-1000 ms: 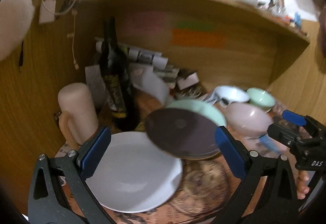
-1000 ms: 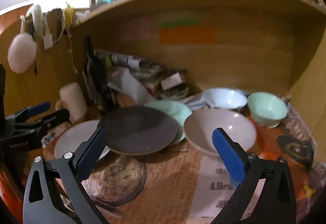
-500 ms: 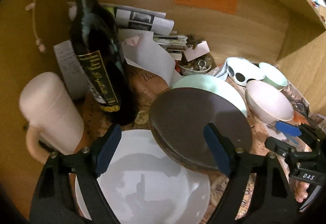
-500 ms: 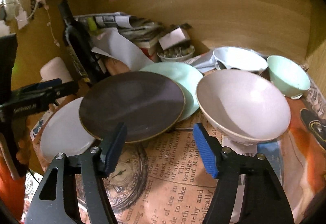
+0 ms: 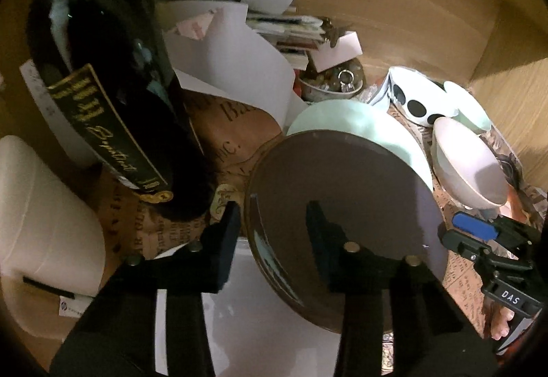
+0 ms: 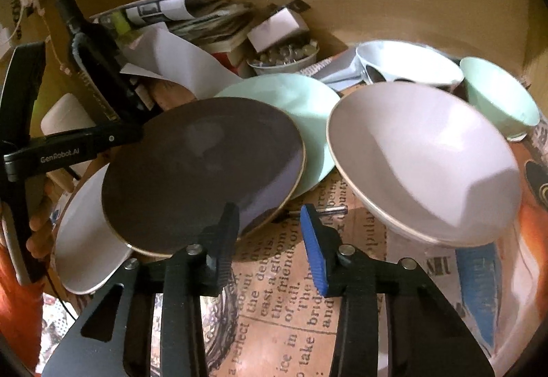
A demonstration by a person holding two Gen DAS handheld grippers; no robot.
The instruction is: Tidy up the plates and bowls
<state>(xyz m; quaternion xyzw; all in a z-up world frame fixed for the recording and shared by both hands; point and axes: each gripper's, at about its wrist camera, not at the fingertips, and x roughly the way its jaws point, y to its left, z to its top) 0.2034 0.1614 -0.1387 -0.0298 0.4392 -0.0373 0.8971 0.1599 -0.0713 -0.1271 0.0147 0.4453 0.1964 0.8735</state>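
A dark brown plate (image 5: 346, 205) (image 6: 202, 174) lies overlapping a white plate (image 5: 260, 318) (image 6: 85, 240) and a mint plate (image 5: 363, 123) (image 6: 301, 109). My left gripper (image 5: 274, 233) is open, its fingers straddling the brown plate's left rim. My right gripper (image 6: 270, 233) is open at the brown plate's near right edge, one finger over the rim. A large pale pink bowl (image 6: 428, 164) (image 5: 469, 168), a white dotted bowl (image 6: 407, 68) (image 5: 418, 99) and a mint bowl (image 6: 496, 99) stand to the right.
A dark wine bottle (image 5: 102, 78) (image 6: 92, 58) and a cream mug (image 5: 41, 233) stand at the left. Papers (image 5: 239, 68), books and a small bowl of trinkets (image 6: 284, 55) fill the back. The wooden alcove wall (image 6: 376, 0) closes behind and to the right.
Both grippers have moved forward and down to the brown plate and narrowed their openings around its opposite rims. The dishes have not moved.
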